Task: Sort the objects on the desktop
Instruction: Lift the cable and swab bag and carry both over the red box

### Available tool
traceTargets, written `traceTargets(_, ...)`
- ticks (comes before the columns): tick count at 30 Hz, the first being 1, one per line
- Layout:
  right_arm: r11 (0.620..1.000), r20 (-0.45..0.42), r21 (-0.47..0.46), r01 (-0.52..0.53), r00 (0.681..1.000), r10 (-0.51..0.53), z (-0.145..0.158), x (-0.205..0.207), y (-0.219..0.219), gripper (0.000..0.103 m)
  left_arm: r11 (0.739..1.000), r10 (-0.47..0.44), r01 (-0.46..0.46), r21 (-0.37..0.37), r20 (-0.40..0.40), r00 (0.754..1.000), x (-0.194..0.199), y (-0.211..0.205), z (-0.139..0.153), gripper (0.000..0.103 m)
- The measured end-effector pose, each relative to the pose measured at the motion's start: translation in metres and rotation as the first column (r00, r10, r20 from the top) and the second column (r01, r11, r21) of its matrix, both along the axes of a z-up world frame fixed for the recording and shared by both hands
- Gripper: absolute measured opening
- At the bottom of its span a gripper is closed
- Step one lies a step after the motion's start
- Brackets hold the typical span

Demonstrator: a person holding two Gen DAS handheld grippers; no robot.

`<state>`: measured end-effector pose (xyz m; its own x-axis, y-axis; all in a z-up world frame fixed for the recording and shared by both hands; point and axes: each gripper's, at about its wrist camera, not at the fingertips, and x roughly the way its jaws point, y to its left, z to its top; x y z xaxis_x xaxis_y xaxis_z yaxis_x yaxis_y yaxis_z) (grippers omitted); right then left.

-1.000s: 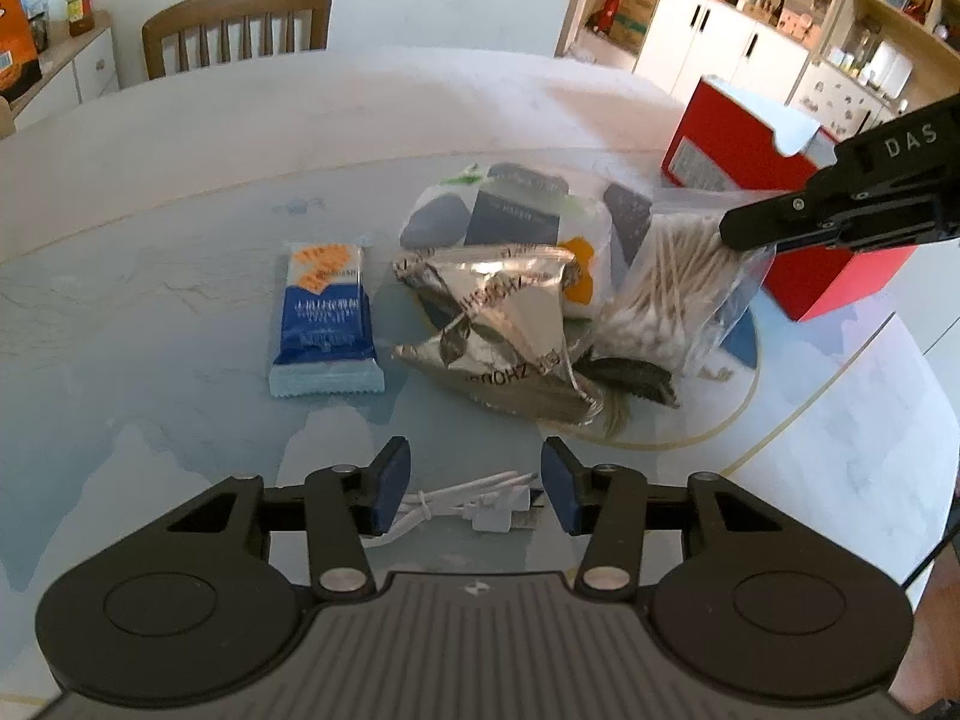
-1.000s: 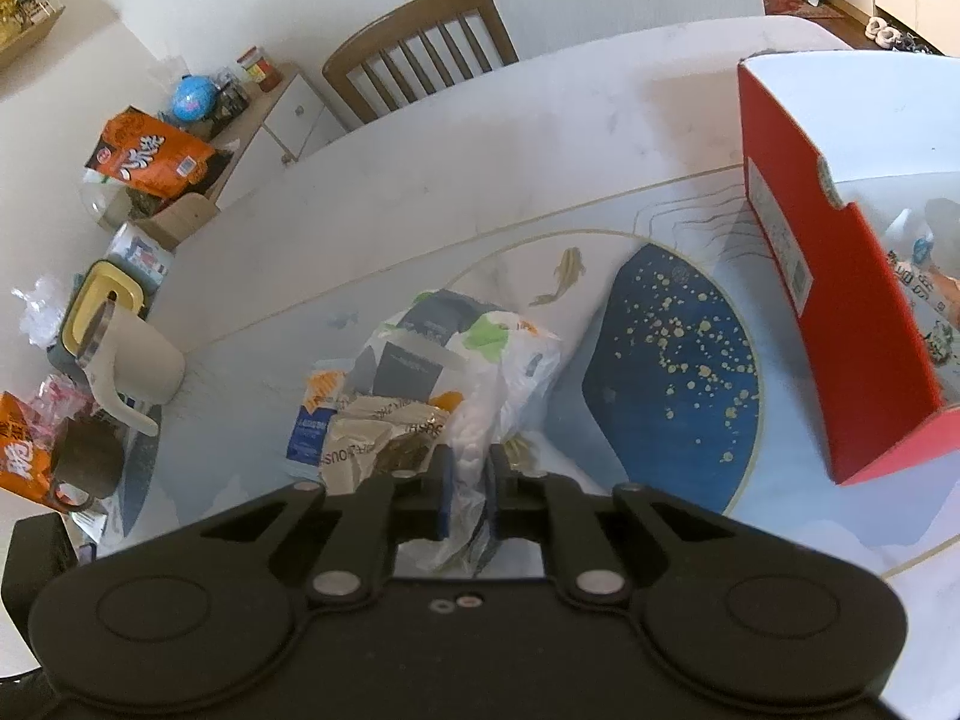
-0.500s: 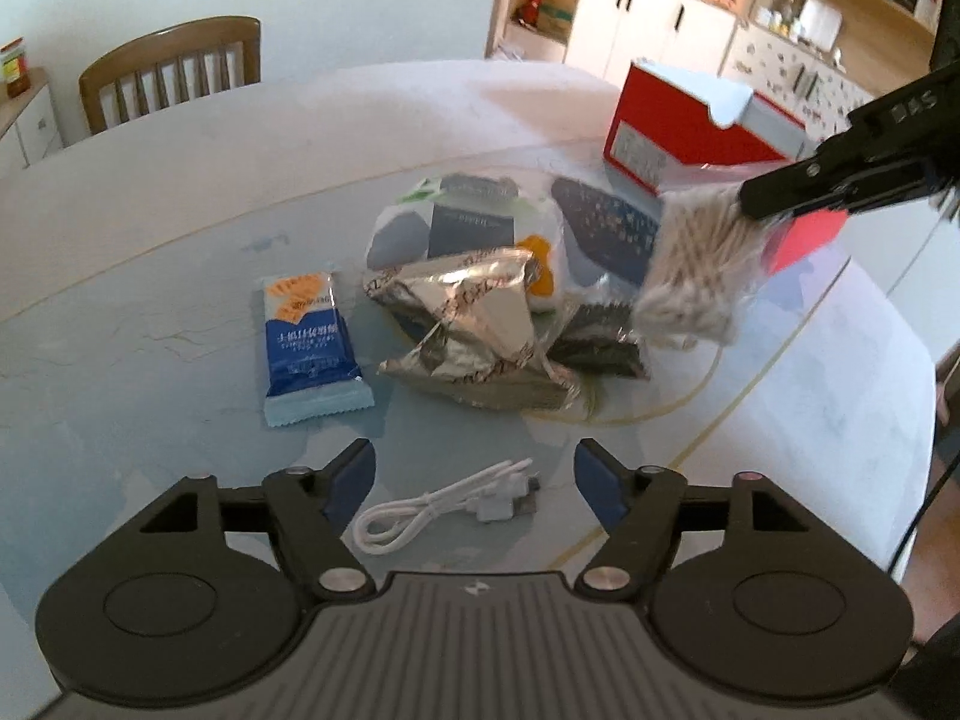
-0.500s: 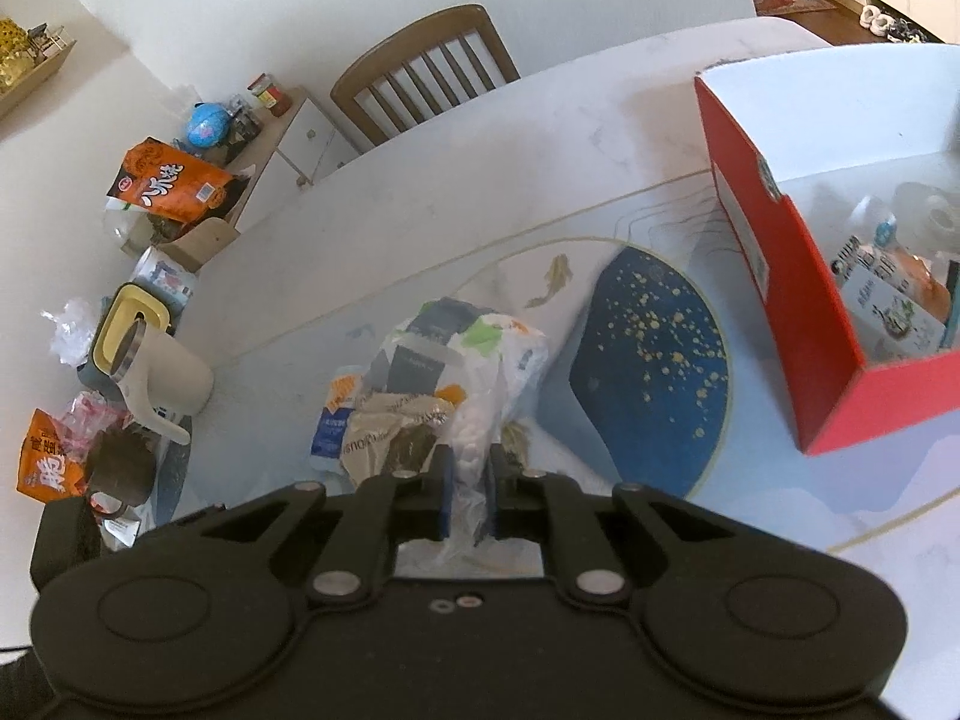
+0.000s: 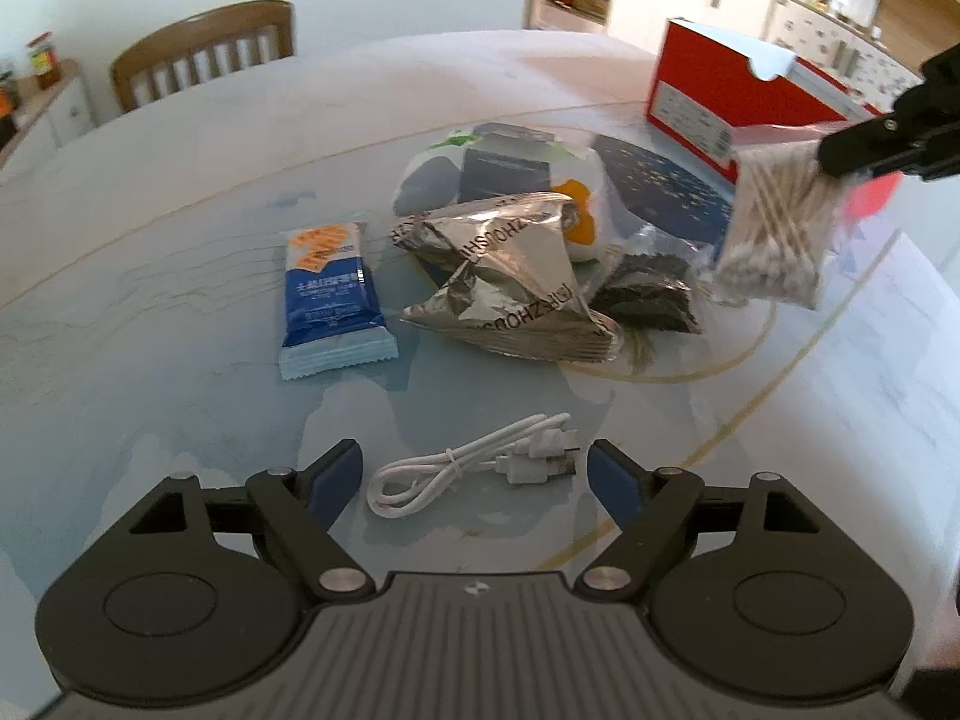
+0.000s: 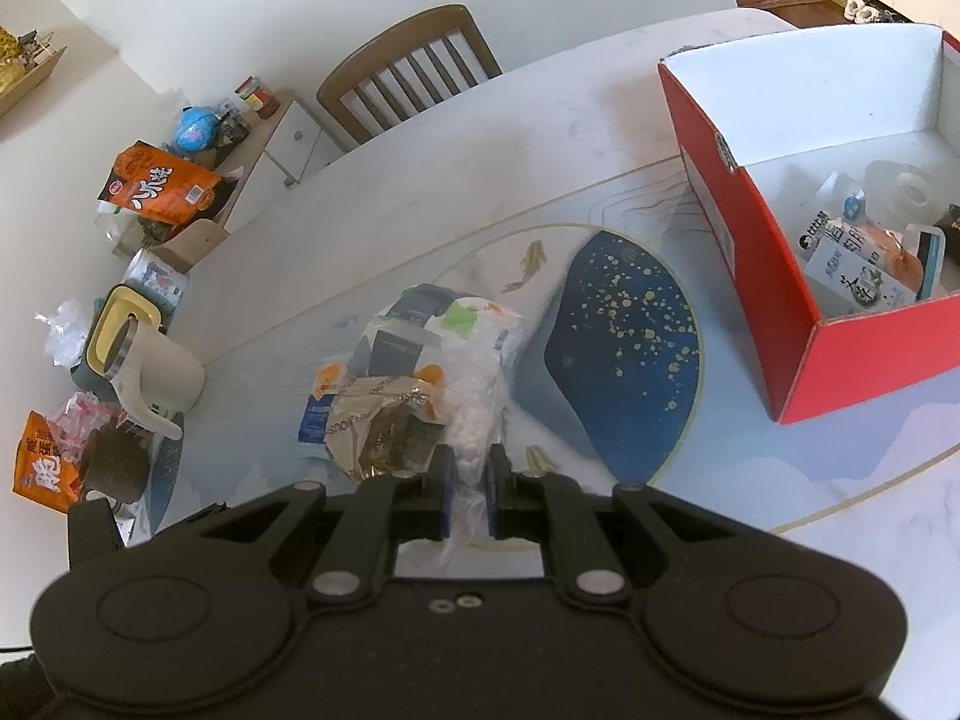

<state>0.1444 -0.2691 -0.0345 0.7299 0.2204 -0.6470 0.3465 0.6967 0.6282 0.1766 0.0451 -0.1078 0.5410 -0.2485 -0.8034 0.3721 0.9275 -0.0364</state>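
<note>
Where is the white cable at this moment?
In the left wrist view, the white cable lies coiled on the table, low in the middle, between the opening fingers of the left tool.

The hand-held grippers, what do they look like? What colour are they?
Both are black plastic. Each hand-held gripper, left and right, has two round discs at the back, silver screws, angled link bars and blue pads on its fingertips. The left one has a ribbed grey middle.

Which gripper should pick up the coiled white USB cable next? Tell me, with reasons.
Left. The left gripper hangs just above the coiled white USB cable, jaws opening, nothing gripped. The right gripper is shut on the clear bag of cotton swabs, lifted near the red cardboard box.
</note>
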Motion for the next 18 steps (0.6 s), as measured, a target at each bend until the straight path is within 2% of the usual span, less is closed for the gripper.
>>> traceTargets(5,1.000,-0.003,-0.001,0.005,1.000,-0.005,-0.001,-0.002,0.000,0.009,0.998,0.048,-0.050,0.035,0.048,0.998,-0.005,-0.009,-0.005,0.086)
traceTargets(9,1.000,-0.009,-0.001,0.013,1.000,-0.013,-0.003,-0.005,-0.002,0.009,0.997,0.067,-0.069,0.032,0.060,0.996,-0.006,-0.011,-0.006,0.086)
traceTargets(12,1.000,-0.012,-0.001,0.018,1.000,-0.018,-0.004,-0.008,-0.003,0.009,0.996,0.087,-0.089,0.026,0.069,0.994,-0.007,-0.010,-0.004,0.075)
traceTargets(18,1.000,-0.014,-0.008,0.025,1.000,-0.025,-0.001,-0.014,-0.005,0.009,0.995,0.094,-0.095,0.020,0.065,0.993,-0.009,-0.008,-0.003,0.074)
